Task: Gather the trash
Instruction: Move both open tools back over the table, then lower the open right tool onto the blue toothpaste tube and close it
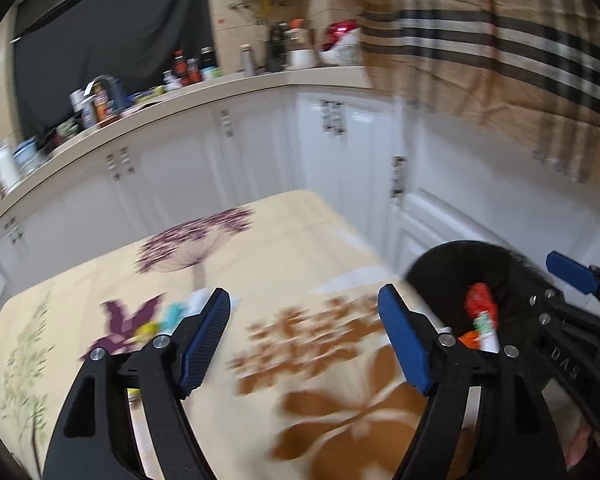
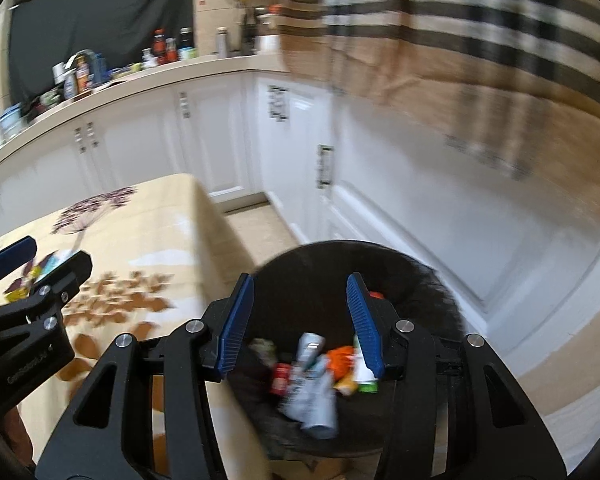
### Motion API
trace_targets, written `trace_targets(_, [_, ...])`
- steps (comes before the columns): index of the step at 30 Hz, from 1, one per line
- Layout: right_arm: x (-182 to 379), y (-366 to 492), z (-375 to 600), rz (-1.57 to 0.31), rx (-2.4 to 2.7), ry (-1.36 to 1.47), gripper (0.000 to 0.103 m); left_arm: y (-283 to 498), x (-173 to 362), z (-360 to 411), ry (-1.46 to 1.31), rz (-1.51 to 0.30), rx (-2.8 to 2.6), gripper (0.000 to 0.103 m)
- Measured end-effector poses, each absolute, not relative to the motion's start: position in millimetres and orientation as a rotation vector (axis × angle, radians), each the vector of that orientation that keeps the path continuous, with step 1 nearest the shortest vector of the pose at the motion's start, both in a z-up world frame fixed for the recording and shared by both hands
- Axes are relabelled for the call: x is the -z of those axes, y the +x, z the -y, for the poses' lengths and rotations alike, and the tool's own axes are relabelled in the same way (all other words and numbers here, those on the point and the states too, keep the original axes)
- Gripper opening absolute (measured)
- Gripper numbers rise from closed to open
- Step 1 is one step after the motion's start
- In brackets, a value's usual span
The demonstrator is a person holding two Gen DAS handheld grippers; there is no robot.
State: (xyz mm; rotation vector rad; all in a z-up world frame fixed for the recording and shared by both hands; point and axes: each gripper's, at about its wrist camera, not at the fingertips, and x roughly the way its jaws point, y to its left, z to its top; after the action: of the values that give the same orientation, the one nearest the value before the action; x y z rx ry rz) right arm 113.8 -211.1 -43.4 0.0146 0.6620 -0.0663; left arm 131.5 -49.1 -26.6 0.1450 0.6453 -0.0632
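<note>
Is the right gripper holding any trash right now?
No, the right gripper hangs open and empty above the bin.

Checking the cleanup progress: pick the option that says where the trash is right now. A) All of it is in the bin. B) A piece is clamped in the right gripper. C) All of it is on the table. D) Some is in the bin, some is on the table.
D: wrappers lie in the black bin, while a few colourful scraps remain on the table.
</note>
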Motion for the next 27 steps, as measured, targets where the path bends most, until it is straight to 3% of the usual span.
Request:
trace_targets(14, [43.8,131.3,74.7,-0.708,-0.187,-0.065,0.047,89.6,43.7,-109.6,0.079,-0.701,-0.249,0.074])
trace_targets(27, [63.7,145.9,1.1,-0.784,-0.255,-0.130,0.047,61.3,56.4,-190.9,-0.008,-0.736,-0.381,0.074])
